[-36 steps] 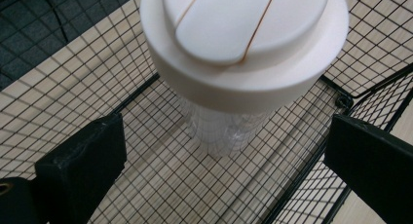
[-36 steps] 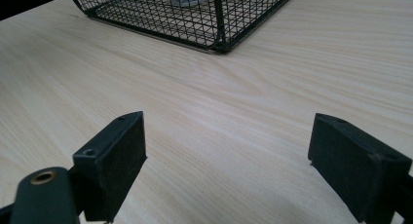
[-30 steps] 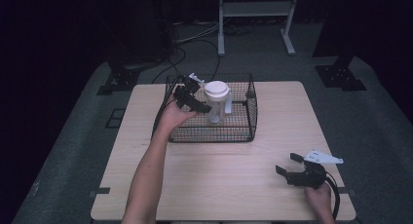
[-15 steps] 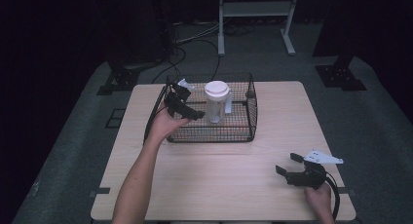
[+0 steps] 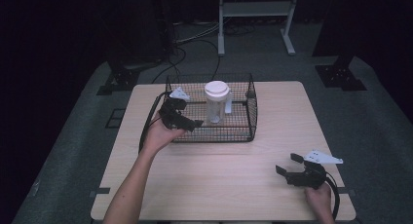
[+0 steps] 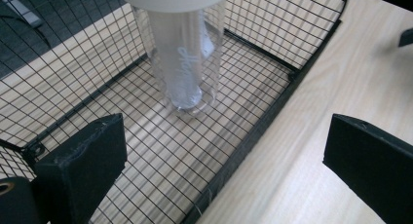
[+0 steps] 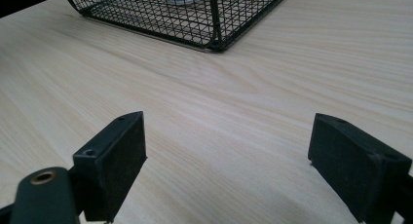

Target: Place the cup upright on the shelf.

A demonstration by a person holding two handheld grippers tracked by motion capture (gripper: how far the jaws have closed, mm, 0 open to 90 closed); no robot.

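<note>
Left tongs (image 5: pixel 191 121): wide apart, at the basket's (image 5: pixel 251 103) left end.
Right tongs (image 5: pixel 288 164): wide apart, low over the bench (image 5: pixel 219 175).
Jar (image 5: pixel 216 103): upright in basket.

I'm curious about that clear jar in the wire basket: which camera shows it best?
The high view: the whole jar with its white lid. The left gripper view shows its clear body close, the top cut off; the right gripper view catches just its base through the basket.

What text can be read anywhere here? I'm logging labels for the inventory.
Clear bottle in the wire basket: pale script lettering runs down its side, too faint and blurred to read.
White lid: no writing visible.
Left gripper, right gripper, table: no markings visible.
</note>
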